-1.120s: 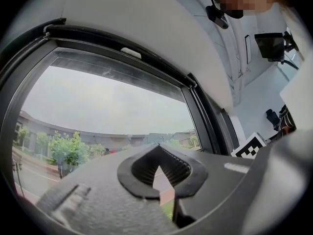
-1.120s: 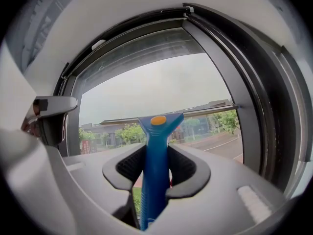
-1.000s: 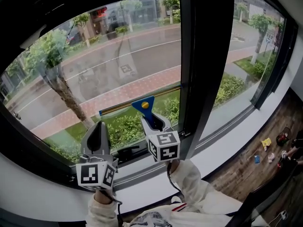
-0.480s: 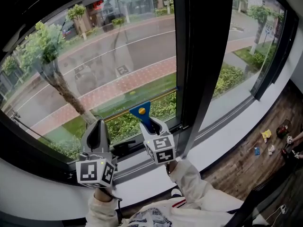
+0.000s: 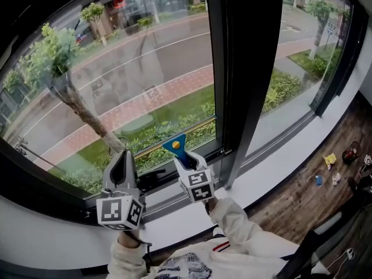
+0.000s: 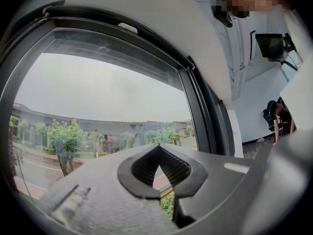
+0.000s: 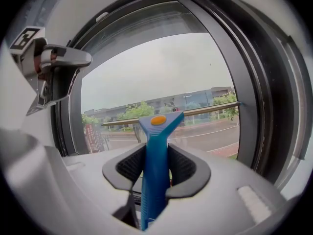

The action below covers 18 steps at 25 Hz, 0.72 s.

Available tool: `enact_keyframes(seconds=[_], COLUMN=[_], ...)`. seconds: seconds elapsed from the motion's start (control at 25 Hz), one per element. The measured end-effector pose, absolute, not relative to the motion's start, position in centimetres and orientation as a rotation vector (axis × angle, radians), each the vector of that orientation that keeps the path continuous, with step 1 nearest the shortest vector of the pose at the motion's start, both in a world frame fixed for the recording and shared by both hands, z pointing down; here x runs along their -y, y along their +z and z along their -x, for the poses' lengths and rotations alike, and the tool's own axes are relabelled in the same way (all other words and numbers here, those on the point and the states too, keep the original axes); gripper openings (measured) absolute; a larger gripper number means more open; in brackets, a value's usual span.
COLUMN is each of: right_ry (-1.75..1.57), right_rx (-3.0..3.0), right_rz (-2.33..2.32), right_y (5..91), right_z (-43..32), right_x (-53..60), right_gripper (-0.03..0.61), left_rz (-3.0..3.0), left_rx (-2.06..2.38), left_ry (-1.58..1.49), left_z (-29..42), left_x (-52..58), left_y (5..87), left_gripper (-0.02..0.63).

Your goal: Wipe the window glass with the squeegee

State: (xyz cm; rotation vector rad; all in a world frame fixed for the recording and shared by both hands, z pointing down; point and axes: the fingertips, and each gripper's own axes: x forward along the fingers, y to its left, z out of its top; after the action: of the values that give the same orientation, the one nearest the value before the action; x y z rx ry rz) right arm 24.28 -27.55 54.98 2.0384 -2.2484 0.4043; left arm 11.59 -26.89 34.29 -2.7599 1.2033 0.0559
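Observation:
In the head view my right gripper (image 5: 187, 157) is shut on the blue handle of the squeegee (image 5: 175, 146). Its brass-coloured blade (image 5: 174, 136) lies across the lower part of the window glass (image 5: 133, 68), just above the bottom frame. The right gripper view shows the squeegee (image 7: 155, 160) upright between the ribbed pads, an orange dot near its top, and the blade (image 7: 195, 111) crossing the pane. My left gripper (image 5: 123, 158) points at the glass to the left of the squeegee, shut with nothing in it. Its tips (image 6: 158, 150) meet in the left gripper view.
A wide black mullion (image 5: 241, 68) stands right of the squeegee. A white sill (image 5: 174, 214) runs under the window. Small objects lie on the wooden floor (image 5: 302, 196) at right. The left gripper (image 7: 51, 67) shows at the upper left of the right gripper view.
The squeegee has come down the glass towards the bottom frame with my right gripper. My left gripper has stayed about where it was.

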Motion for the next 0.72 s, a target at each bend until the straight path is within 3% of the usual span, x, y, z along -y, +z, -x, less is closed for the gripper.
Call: enact_keyframes(seconds=[0.72], right_ry=[0.575], right_rx=[2.201], right_rz=[-1.953], right_y=[61.4], right_z=[-24.1], right_x=[27.1], right_gripper=[0.141], left_rz=[2.795], left_rx=[-1.238], left_ry=[0.001], left_z=[-11.2], left_x=[27.0], left_y=[36.8], left_gripper=[0.000])
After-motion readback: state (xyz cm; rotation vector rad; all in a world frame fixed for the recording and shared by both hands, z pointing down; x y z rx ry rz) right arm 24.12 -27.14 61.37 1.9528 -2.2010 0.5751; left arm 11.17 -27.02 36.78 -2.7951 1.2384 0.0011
